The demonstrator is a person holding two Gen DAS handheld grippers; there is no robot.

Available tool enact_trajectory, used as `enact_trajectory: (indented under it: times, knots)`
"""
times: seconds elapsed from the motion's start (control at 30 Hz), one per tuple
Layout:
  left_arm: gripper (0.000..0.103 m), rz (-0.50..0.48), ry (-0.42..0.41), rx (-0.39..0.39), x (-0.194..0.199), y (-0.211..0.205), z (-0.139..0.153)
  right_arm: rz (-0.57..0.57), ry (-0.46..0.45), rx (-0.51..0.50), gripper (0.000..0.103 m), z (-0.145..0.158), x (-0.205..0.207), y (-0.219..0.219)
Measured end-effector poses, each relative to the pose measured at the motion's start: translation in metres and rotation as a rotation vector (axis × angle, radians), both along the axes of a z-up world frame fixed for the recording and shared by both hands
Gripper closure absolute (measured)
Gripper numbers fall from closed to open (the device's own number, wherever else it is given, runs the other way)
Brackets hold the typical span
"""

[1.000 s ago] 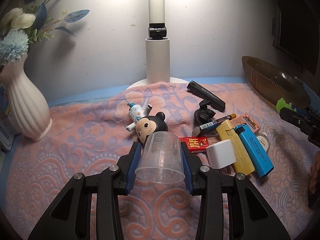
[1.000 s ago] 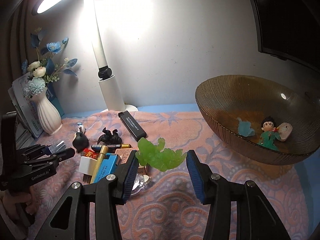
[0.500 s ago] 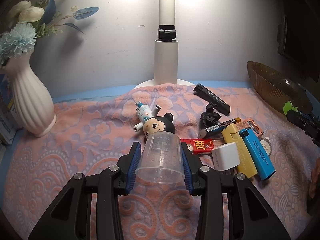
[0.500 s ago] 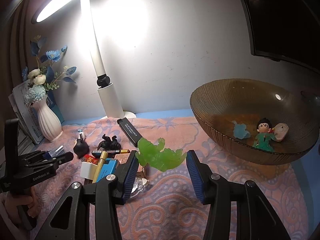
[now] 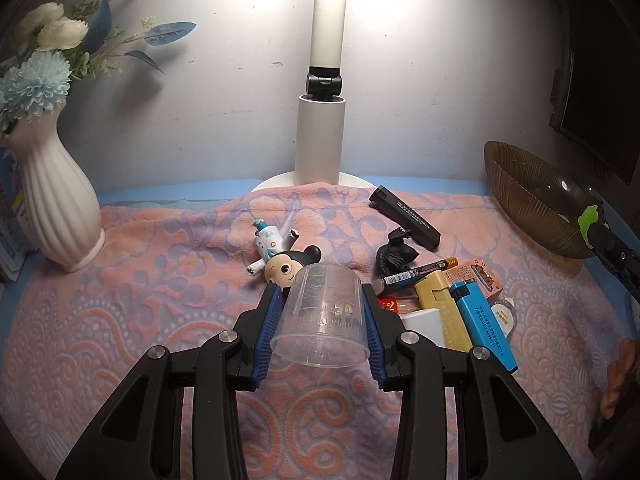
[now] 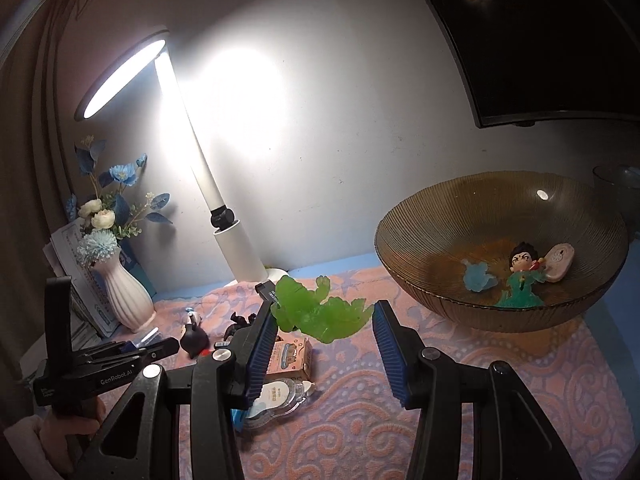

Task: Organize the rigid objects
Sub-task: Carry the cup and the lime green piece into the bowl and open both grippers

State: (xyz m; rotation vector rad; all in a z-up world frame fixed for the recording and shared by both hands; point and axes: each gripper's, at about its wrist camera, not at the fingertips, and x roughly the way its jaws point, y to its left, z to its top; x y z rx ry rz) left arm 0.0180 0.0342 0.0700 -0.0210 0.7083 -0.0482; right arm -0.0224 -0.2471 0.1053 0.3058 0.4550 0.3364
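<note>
Two wrist views of a sorting task on a bench covered by a pink patterned towel (image 5: 140, 320). In our left hand-held gripper (image 5: 320, 320) we grip a clear measuring cup (image 5: 322, 316) by its side walls, its mouth turned toward the camera, so that it stays clear of the loose things lying just beyond it. Those things lie close together on the towel: a mouse-eared figurine (image 5: 290, 266), a small white robot toy (image 5: 268, 242), a black figure (image 5: 394, 254), a pen (image 5: 416, 276), a yellow lighter (image 5: 440, 304), a blue lighter (image 5: 482, 320) and a long black bar (image 5: 404, 222).

In our right hand-held gripper (image 6: 324, 316) a green translucent toy (image 6: 316, 312) spans the jaws. It touches the left pad; whether the right pad presses on it we cannot tell. We carry it above the towel and short of the brown ribbed bowl (image 6: 420, 220), which we judge to be the collecting place, since a blue piece (image 6: 476, 278), a green-robed figurine (image 6: 522, 276) and a pink tag (image 6: 558, 266) lie in it. A tape dispenser (image 6: 280, 398) and a small carton (image 6: 290, 356) lie below the gripper. The white vase (image 5: 52, 200) and the lamp (image 5: 322, 132) stand at the back, out of the working area.
</note>
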Motion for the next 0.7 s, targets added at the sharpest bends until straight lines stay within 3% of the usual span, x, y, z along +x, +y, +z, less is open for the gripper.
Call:
enact_trajectory:
  times: [0.17,0.33,0.53,0.7]
  knots:
    - [0.067,-0.067,-0.041,-0.005,0.003,-0.024,0.010,0.025,-0.031,0.139,0.055,0.019,-0.003,-0.029]
    - [0.067,-0.108,-0.068,-0.056,0.008,-0.041,0.032,0.056,-0.060,0.111,0.055,0.041,0.001,-0.035]
    - [0.067,-0.179,-0.142,-0.041,0.020,-0.066,0.064,0.029,-0.073,0.073,0.055,0.063,0.022,-0.052]
    - [0.067,-0.230,-0.138,-0.051,0.046,-0.102,0.079,-0.055,0.034,0.054,0.055,0.052,0.058,-0.083]
